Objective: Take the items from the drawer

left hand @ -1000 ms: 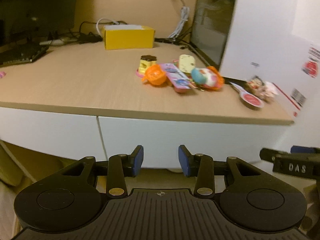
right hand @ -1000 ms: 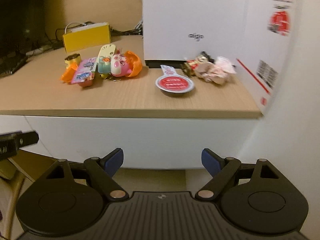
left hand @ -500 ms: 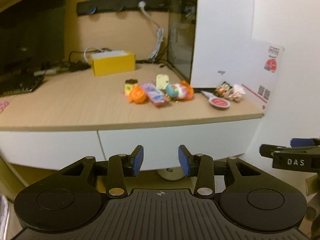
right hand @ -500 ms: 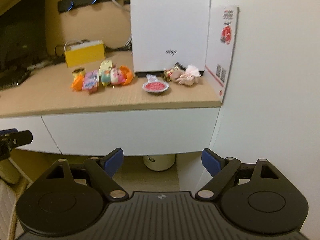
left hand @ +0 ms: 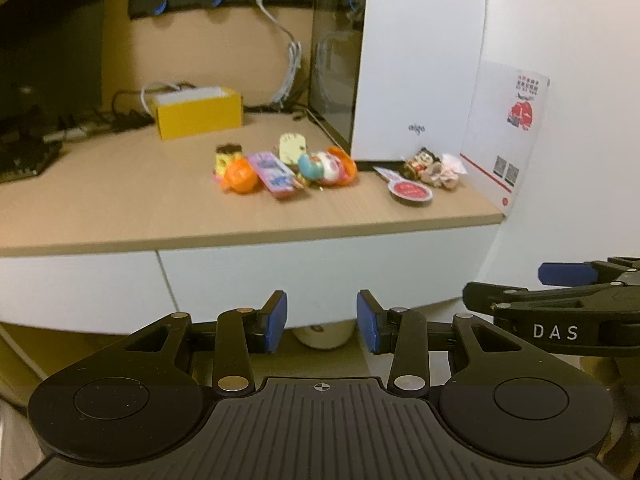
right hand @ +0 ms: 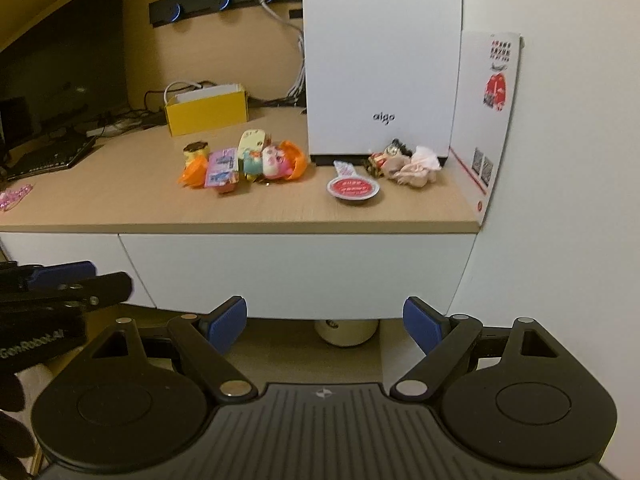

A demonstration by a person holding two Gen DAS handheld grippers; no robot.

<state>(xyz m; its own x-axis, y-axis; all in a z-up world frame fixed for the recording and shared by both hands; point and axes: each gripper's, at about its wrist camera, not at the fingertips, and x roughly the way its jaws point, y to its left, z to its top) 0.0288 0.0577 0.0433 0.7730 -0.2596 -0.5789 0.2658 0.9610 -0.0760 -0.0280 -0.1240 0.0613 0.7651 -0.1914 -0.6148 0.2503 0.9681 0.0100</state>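
A white drawer front [left hand: 320,272] [right hand: 296,272] sits closed under the wooden desktop [left hand: 120,200] [right hand: 120,200]. On the desktop lie several small toys: an orange ball toy [left hand: 239,176] [right hand: 194,172], a pink packet [left hand: 272,172] [right hand: 221,168], a round plush [left hand: 326,166] [right hand: 274,162], a red-lidded cup [left hand: 410,192] [right hand: 352,189] and a wrapped figure [left hand: 434,164] [right hand: 408,162]. My left gripper [left hand: 322,322] is open and empty, well back from the drawer. My right gripper [right hand: 325,324] is open wider, also empty.
A white computer case [left hand: 416,60] [right hand: 380,60] stands at the desk's right end beside a leaflet [right hand: 492,100] against the wall. A yellow box [left hand: 198,114] [right hand: 206,110], cables and a dark monitor [right hand: 60,72] occupy the back. A round pale object [right hand: 346,330] sits on the floor below.
Both grippers have pulled back and risen from the desk, so the drawer front and toys look smaller and farther away. Their jaws have not changed width.
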